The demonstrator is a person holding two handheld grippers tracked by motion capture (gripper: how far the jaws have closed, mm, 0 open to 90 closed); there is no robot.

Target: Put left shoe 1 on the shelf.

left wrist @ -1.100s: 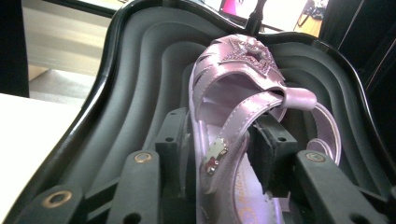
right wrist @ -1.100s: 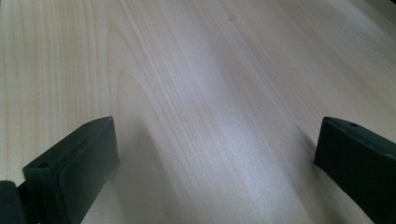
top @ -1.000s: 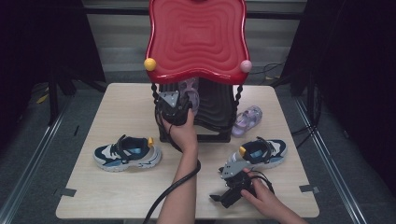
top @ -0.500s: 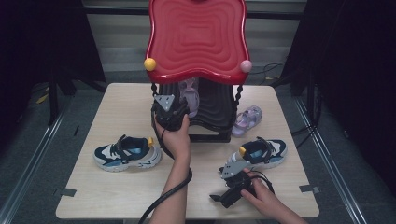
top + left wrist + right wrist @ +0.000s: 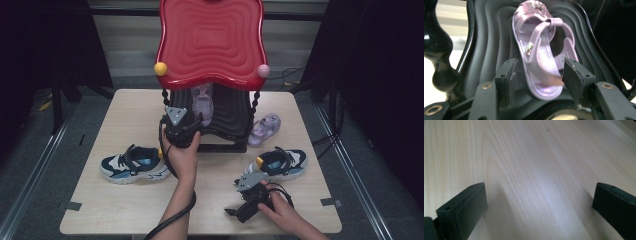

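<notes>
the left gripper (image 5: 537, 75) has just been opening its jaws, and they now stand clear on either side of the heel of a glossy lilac plastic child's sandal (image 5: 541, 50), which lies on the ribbed black lower shelf (image 5: 489, 37) of the red-topped shoe rack (image 5: 210, 40) at twelve o'clock on the pale wooden table (image 5: 130, 110). this looks like the release step; next it needs a straight pull back toward six o'clock without snagging the heel strap. the right gripper (image 5: 539, 205) rests wide open over bare wood near five o'clock.
</notes>
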